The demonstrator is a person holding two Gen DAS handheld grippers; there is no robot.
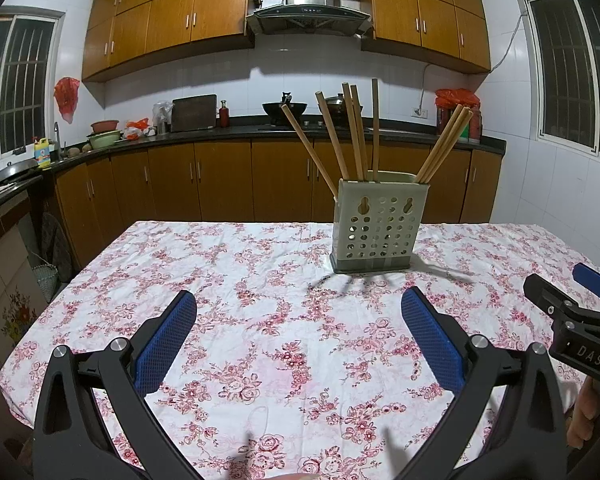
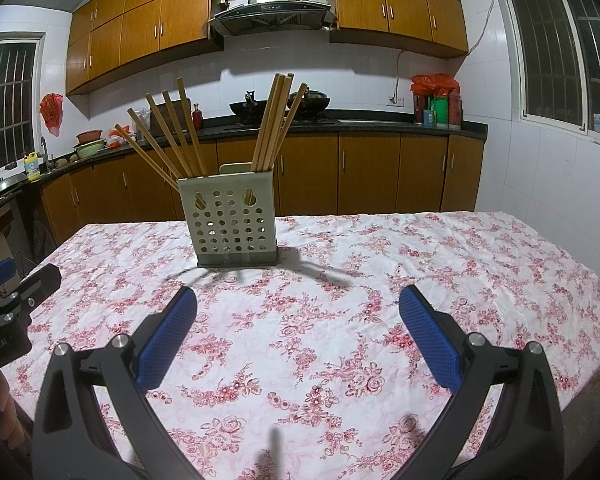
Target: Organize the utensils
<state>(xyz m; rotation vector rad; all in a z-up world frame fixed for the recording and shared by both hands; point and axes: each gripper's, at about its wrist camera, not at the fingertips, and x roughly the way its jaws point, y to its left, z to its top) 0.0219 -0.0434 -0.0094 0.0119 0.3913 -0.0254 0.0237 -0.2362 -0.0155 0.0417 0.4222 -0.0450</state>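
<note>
A pale perforated utensil holder [image 1: 376,224] [image 2: 232,220] stands upright on the floral tablecloth [image 1: 260,280] [image 2: 420,264]. Several wooden chopsticks [image 1: 356,136] [image 2: 180,132] lean out of it in two bunches. My left gripper [image 1: 298,312] hovers open over the cloth, short of the holder and a little to its left, with nothing between its blue pads. My right gripper [image 2: 298,312] is open too, nearer than the holder and to its right, empty. In the left wrist view the right gripper [image 1: 572,300] shows at the right edge; in the right wrist view the left gripper [image 2: 12,284] shows at the left edge.
The table's far edge [image 1: 300,222] faces brown base cabinets [image 1: 220,180] and a dark counter with woks, bowls and bottles. A woven basket [image 1: 46,280] sits on the floor at the left. Tiled walls and barred windows flank the room.
</note>
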